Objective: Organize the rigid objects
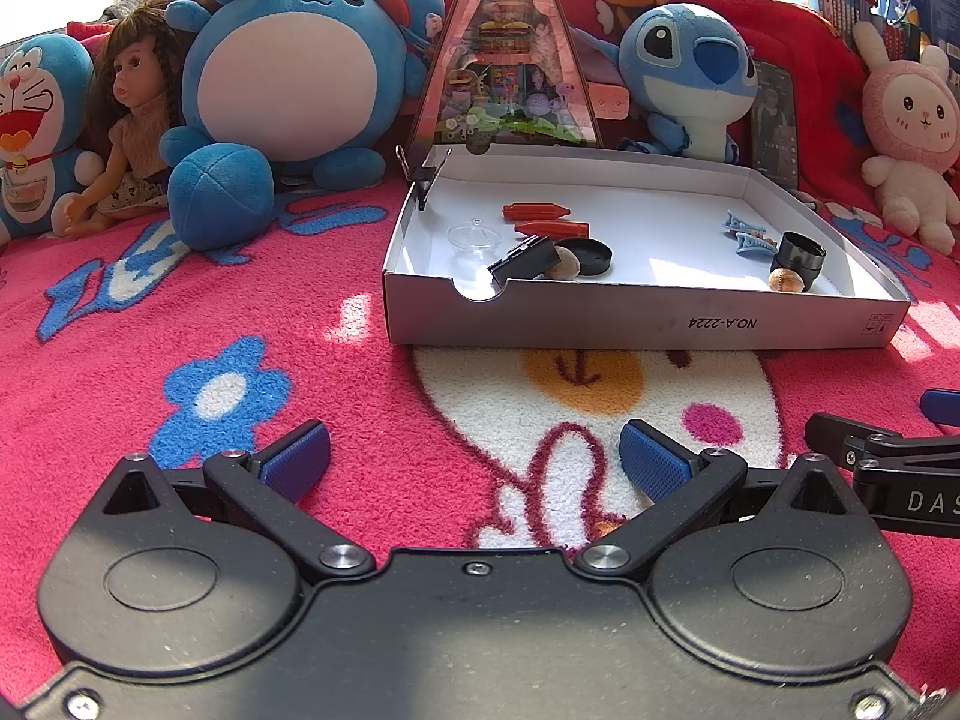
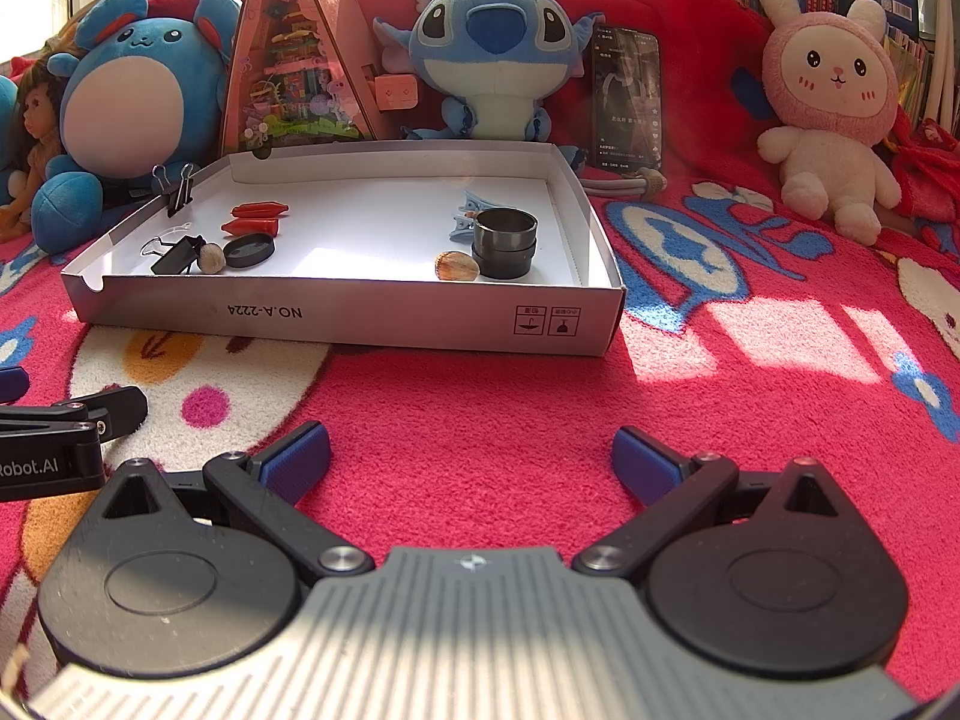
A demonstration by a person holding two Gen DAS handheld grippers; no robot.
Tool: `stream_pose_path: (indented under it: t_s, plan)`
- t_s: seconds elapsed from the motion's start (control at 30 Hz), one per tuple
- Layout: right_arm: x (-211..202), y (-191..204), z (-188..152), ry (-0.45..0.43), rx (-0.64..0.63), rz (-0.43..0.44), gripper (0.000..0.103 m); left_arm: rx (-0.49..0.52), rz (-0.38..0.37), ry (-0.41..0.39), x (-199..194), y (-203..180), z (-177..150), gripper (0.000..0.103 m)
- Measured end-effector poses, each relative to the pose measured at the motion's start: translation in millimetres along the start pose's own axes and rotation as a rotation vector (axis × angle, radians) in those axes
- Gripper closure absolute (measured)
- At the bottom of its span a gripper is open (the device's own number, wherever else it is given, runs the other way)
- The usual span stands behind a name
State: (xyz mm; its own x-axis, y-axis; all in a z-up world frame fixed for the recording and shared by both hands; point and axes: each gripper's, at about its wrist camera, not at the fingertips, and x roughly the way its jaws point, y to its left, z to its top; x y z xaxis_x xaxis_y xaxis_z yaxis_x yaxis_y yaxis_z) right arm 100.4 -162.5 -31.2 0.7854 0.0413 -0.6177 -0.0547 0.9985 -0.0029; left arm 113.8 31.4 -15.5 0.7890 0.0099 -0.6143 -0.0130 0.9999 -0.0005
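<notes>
A shallow white cardboard box (image 1: 636, 318) (image 2: 360, 318) lies on the pink blanket ahead of both grippers. Inside it are two orange-red pointed pieces (image 1: 534, 211) (image 2: 261, 210), a black round lid (image 1: 591, 255) (image 2: 249, 252), a black binder clip (image 1: 522, 258) (image 2: 177, 255), a clear plastic dome (image 1: 474, 237), two walnuts (image 1: 786, 281) (image 2: 457, 266), blue hair clips (image 1: 747, 234) (image 2: 471, 210) and a black cylindrical jar (image 1: 801, 255) (image 2: 504, 240). My left gripper (image 1: 474, 459) and right gripper (image 2: 471, 459) are both open, empty, low over the blanket in front of the box.
Another binder clip (image 1: 423, 171) (image 2: 177, 189) grips the box's far left wall. Plush toys, a doll (image 1: 129, 120), a triangular toy box (image 1: 510, 48) and a phone (image 2: 627, 102) line the back. The other gripper shows at the frame edge (image 1: 888, 474) (image 2: 60, 444).
</notes>
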Motion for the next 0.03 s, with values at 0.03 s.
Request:
stream_pose_path:
  t_s: [0.03]
  plan:
    - [0.0, 0.0, 0.0, 0.000, 0.000, 0.000, 0.000, 0.000, 0.000, 0.000, 0.0, 0.0, 0.0, 0.000]
